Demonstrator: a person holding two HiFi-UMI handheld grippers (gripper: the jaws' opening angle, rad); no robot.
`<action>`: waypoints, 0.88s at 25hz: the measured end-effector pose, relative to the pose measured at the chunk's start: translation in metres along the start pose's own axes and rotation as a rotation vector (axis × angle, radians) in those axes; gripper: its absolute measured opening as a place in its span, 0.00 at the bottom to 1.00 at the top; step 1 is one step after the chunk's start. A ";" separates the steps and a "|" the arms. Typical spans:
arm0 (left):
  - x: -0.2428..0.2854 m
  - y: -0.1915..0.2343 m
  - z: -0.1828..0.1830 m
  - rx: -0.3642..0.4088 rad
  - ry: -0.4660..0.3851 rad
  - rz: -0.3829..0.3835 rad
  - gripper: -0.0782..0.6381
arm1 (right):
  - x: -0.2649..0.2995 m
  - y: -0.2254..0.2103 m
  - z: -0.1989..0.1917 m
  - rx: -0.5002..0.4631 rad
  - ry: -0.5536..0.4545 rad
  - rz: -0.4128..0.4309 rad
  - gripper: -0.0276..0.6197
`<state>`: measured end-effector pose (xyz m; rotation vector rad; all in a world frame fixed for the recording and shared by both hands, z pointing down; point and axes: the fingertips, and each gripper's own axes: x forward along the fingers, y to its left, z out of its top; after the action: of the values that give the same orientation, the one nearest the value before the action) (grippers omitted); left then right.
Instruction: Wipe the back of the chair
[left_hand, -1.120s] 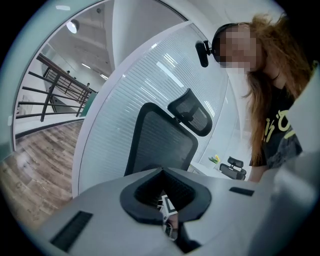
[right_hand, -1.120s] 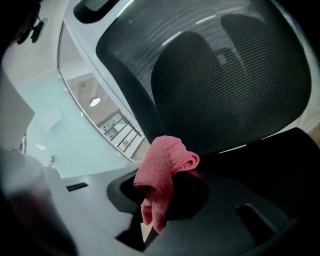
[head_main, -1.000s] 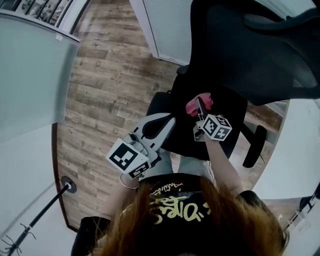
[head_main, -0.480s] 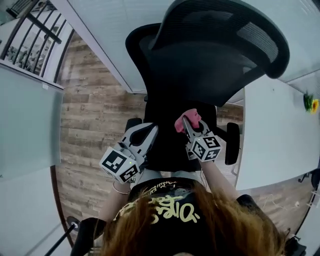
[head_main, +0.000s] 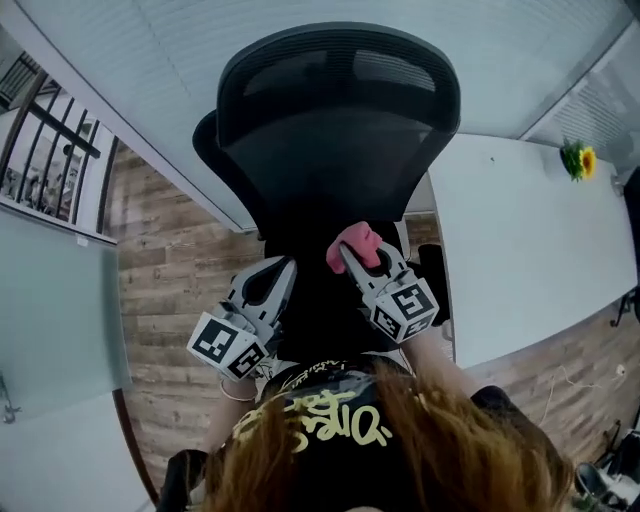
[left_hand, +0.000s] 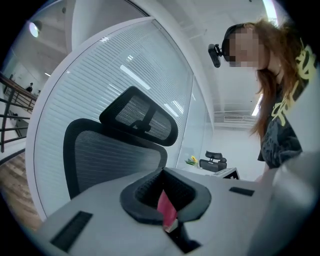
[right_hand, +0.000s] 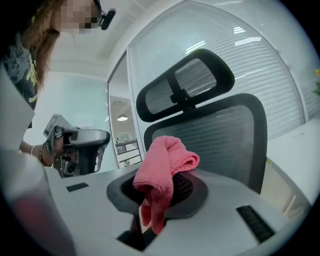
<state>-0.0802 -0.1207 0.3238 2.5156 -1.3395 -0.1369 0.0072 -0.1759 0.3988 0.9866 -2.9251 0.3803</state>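
The chair (head_main: 335, 130) stands on the wooden floor (head_main: 180, 290) with its black mesh back turned to the person. Its headrest (right_hand: 185, 82) sits on a bracket above the back. The chair is just beside the near edge of a white worktop (head_main: 520, 250), and a slatted glass wall rises behind it.

A bunched pink cloth (head_main: 350, 243) is in front of the lower part of the chair's back, at its middle. No view shows whether the cloth touches the mesh. The right gripper (head_main: 362, 255) holds it. Its fingers (right_hand: 200, 195) pinch the lower end of the cloth between their black pads, and the rest of the cloth folds up and over the tips.

The left gripper (head_main: 280, 268) hangs just to the left of the right one, near the lower left part of the chair's back and apart from it. Its fingers (left_hand: 135, 200) are pressed together at the tips, leaving an oval hollow between the pads. A small pink tab shows low in that hollow, and I cannot tell whether it is part of the gripper.

A yellow flower (head_main: 575, 160) stands near the far right corner of the worktop, well apart from the chair. The person's black printed shirt (head_main: 320, 420) fills the bottom of the head view.
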 end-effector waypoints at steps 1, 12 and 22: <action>0.001 -0.004 0.003 0.005 -0.007 0.004 0.10 | -0.004 0.002 0.009 -0.012 -0.018 0.014 0.16; 0.038 -0.052 0.015 0.093 -0.020 -0.033 0.10 | -0.057 -0.018 0.070 -0.129 -0.132 0.012 0.16; 0.033 -0.062 0.013 0.113 -0.003 0.003 0.10 | -0.077 -0.021 0.073 -0.098 -0.150 0.011 0.15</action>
<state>-0.0151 -0.1183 0.2949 2.6063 -1.3895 -0.0664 0.0847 -0.1637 0.3243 1.0290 -3.0488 0.1680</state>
